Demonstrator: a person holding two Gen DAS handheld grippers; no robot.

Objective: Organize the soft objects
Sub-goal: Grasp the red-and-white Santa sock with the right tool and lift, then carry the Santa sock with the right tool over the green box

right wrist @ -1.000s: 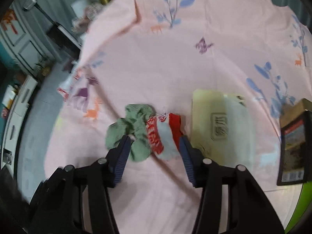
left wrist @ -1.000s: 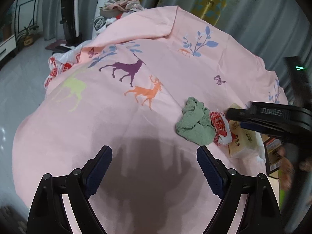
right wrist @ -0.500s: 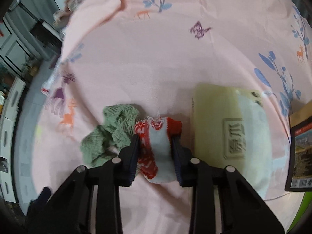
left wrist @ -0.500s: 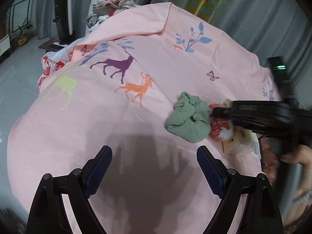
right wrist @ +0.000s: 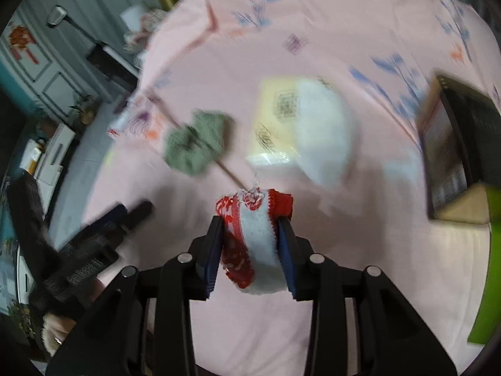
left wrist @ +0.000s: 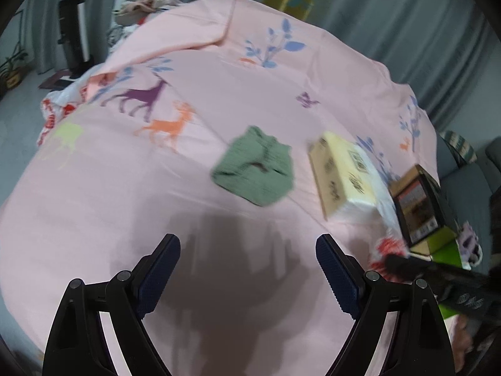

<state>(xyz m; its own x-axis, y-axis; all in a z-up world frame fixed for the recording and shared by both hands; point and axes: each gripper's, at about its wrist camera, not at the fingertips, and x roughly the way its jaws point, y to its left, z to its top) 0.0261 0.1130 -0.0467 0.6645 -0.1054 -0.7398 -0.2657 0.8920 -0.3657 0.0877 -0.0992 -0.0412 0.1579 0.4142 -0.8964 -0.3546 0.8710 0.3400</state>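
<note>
A red and white knitted cloth (right wrist: 253, 238) sits between the pads of my right gripper (right wrist: 250, 219), lifted just above the pink bedsheet (right wrist: 344, 266). The jaws are easing open, but the pads still press on the cloth. In the left wrist view the same cloth (left wrist: 388, 247) shows at the right edge, at the tip of the right gripper. A crumpled green cloth (left wrist: 256, 169) lies on the sheet ahead of my left gripper (left wrist: 247, 244), which is open with nothing between its fingers. The right wrist view shows the green cloth (right wrist: 197, 144) at upper left.
A yellow tissue pack (left wrist: 341, 172) lies right of the green cloth. A dark box (left wrist: 416, 200) on a green box sits at the bed's right edge. A pile of clothes (left wrist: 144, 3) lies at the far end. The floor and furniture are on the left.
My right gripper closed on the red and white cloth beside the green one, then carried it toward the near right of the bed. The left gripper shifted slightly and stayed open.
</note>
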